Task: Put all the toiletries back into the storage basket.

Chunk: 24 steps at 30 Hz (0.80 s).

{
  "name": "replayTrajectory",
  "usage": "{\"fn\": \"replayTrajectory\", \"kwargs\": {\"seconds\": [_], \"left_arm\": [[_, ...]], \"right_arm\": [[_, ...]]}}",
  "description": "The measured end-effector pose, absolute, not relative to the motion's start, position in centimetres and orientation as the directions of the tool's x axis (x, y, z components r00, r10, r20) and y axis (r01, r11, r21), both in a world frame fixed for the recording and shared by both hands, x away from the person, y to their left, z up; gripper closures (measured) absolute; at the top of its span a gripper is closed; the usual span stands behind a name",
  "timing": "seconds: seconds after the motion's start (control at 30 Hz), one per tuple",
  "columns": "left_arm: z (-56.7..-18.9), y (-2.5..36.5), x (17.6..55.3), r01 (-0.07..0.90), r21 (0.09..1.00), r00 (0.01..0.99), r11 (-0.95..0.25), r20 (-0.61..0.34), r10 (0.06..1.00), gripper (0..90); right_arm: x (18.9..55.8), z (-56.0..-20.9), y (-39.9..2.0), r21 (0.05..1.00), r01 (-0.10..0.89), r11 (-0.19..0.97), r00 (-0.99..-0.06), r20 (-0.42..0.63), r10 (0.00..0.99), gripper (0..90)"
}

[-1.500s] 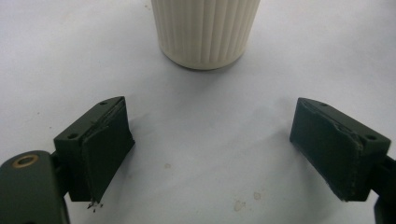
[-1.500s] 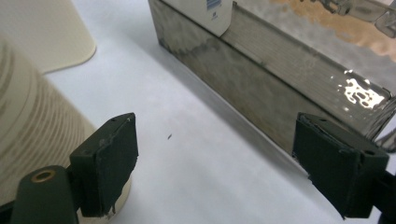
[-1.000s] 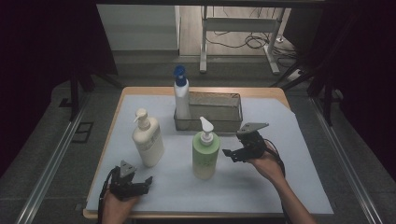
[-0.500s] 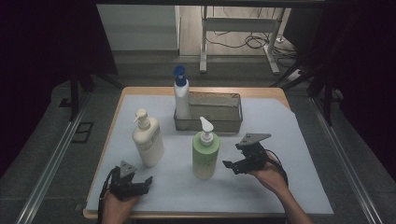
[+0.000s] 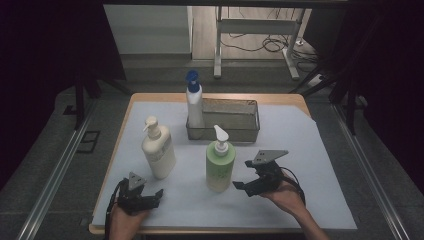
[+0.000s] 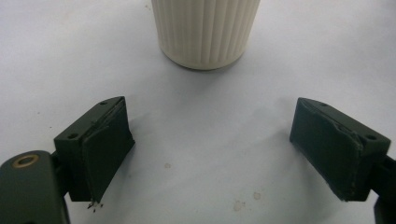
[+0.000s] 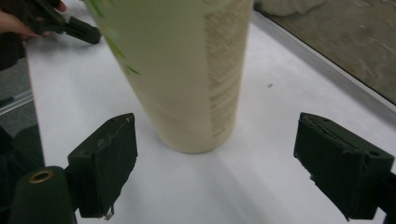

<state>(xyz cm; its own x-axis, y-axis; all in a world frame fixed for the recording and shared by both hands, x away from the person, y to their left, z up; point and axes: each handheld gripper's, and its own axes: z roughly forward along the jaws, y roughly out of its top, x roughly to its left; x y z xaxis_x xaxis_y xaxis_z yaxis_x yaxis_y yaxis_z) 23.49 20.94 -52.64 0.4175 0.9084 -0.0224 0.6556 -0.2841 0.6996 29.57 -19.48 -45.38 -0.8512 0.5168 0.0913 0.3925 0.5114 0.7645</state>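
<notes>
Now: right gripper spread beside the green bottle

Standing upright near the middle of the white sheet point(image 5: 310, 150) on the counter point(image 5: 215, 97): green pump bottle point(image 5: 220, 165), clear of both grippers. Just right of it, right gripper point(image 5: 240, 186), jaws spread wide, nothing pinched; seen in the right gripper view with the bottle's base point(image 7: 196, 116) ahead of the gap, untouched. Left gripper point(image 5: 157, 195) low at the near left edge, jaws likewise spread and empty, facing the ribbed foot of the cream pump bottle point(image 6: 205, 32). Farther back, a metal basket point(image 5: 250, 131) with a blue-capped white bottle point(image 5: 194, 102) at its left end. Nothing between the right gripper and the green bottle. Compared with a second ago: right gripper nearer the person and lower beside the bottle; left gripper unmoved; bottles unshifted.
</notes>
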Motion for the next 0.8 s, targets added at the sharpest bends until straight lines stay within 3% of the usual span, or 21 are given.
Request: {"fn": "replayTrajectory", "kwargs": {"seconds": [0.8], "left_arm": [[-52.6, 21.0, 23.5, 0.654, 0.700, 0.420, -0.286, -0.021, 0.907, 12.1]], "right_arm": [[30.3, -42.8, -15.5, 0.782, 0.332, 0.527, -0.882, 0.060, 0.468, 12.6]]}}
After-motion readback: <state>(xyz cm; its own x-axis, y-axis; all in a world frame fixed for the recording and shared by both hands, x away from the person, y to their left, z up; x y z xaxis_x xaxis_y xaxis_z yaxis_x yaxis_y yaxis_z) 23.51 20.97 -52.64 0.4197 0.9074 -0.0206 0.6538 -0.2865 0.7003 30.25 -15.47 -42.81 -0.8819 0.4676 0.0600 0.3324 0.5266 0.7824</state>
